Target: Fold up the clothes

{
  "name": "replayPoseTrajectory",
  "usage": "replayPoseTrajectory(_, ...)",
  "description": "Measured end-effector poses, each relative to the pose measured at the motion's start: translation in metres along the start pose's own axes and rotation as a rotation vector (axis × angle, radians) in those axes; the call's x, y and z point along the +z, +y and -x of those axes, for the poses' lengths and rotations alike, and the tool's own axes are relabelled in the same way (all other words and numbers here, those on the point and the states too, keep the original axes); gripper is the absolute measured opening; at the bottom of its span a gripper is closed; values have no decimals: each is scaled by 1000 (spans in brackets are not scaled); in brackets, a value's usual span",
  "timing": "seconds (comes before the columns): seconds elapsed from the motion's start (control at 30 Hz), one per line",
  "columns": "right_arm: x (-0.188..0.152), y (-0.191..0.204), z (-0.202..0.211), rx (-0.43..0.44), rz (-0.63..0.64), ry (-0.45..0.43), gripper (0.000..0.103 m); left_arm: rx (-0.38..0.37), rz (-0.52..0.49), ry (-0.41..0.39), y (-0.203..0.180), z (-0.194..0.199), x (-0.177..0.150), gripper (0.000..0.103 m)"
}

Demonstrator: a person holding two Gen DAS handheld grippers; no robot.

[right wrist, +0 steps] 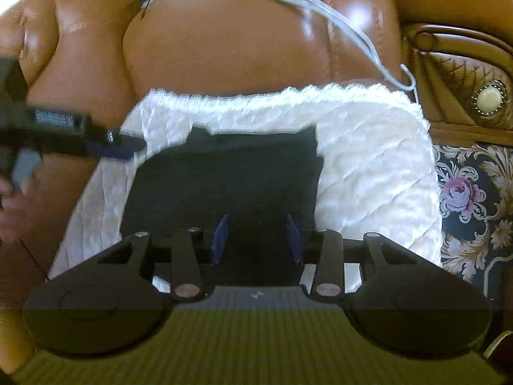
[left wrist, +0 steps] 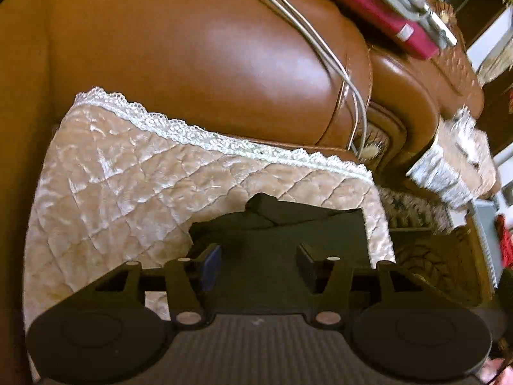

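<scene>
On the sofa seat, left to right:
Seat cover: quilted pale cover (left wrist: 121, 186) with a lace edge, spread over the brown leather sofa (left wrist: 192, 57); reads white in the right wrist view (right wrist: 368, 160).
Left hand-held gripper (left wrist: 259, 264): fingers spread wide, nothing between them, poised just over the dark garment; also seen blurred at the left edge of the right wrist view (right wrist: 121, 142), tip near the garment's far left corner.
Dark garment (left wrist: 279, 224): folded flat into a rough rectangle, lying on the seat cover (right wrist: 224, 176).
Right hand-held gripper (right wrist: 258, 235): blue-padded fingers parted, empty, above the near part of the garment.
Cables: white cables (right wrist: 320, 9) trailing down the backrest toward the cover's far right corner.
Armrest: carved wooden armrest (right wrist: 465, 73) at far right.
</scene>
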State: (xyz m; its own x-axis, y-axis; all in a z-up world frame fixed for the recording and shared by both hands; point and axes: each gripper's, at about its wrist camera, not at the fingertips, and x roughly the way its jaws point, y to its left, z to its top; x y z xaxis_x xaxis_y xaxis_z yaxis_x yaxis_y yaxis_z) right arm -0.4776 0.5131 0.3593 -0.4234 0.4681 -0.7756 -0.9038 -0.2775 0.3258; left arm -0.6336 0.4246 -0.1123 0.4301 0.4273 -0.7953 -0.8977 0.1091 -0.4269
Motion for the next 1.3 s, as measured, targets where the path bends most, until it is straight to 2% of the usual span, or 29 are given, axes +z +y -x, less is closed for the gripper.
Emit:
replayPoseTrajectory(0.07, -5, 4, -7, -12, 27, 30, 46, -26, 12, -17, 2, 1, -4, 58)
replayPoseTrajectory(0.13, -8, 6, -11, -28, 44, 39, 46, -74, 7, 57, 0, -8, -11, 58)
replayPoseTrajectory(0.17, -9, 7, -12, -32, 49, 38, 46, -93, -3, 120, -3, -17, -16, 58)
replayPoseTrajectory(0.23, -9, 7, -11, -40, 47, 38, 46, -75, -40, 178, -7, -31, -28, 58)
replayPoseTrajectory(0.3, -8, 7, -12, -59, 45, 40, 46, -48, -77, 177, -7, -41, -37, 57)
replayPoseTrajectory(0.37, -9, 6, -12, -60, 44, 42, 46, -52, -64, 165, -5, -41, -36, 57)
replayPoseTrajectory(0.47, -9, 6, -11, -70, 48, 45, 46, -54, -54, 188, -9, -31, -28, 57)
replayPoseTrajectory(0.6, -8, 6, -11, -90, 38, 49, 46, -122, -140, 210, -33, -14, -37, 65)
replayPoseTrajectory(0.73, -9, 14, -8, -99, 73, 42, 47, -21, -153, 277, -37, -34, -55, 64)
replayPoseTrajectory(0.83, -13, 18, -12, -119, 108, 61, 47, -50, -132, 272, -34, -34, -56, 69)
replayPoseTrajectory(0.87, -15, 19, -13, -130, 120, 65, 50, -57, -127, 273, -33, -32, -54, 69)
replayPoseTrajectory(0.93, -14, 16, -14, -126, 99, 72, 53, -83, -79, 248, -24, -25, -45, 69)
replayPoseTrajectory(1.07, -12, 8, -14, -112, 54, 80, 57, -60, 82, 138, 14, -6, -22, 72)
replayPoseTrajectory(1.13, -12, 7, -13, -110, 45, 78, 57, -42, 147, 133, 33, -7, -12, 72)
replayPoseTrajectory(1.2, -10, 5, -11, -105, 33, 71, 57, -74, 206, 142, 50, -16, -4, 74)
replayPoseTrajectory(1.3, -7, -1, -9, -87, -4, 48, 57, -186, 277, 177, 66, -35, 2, 78)
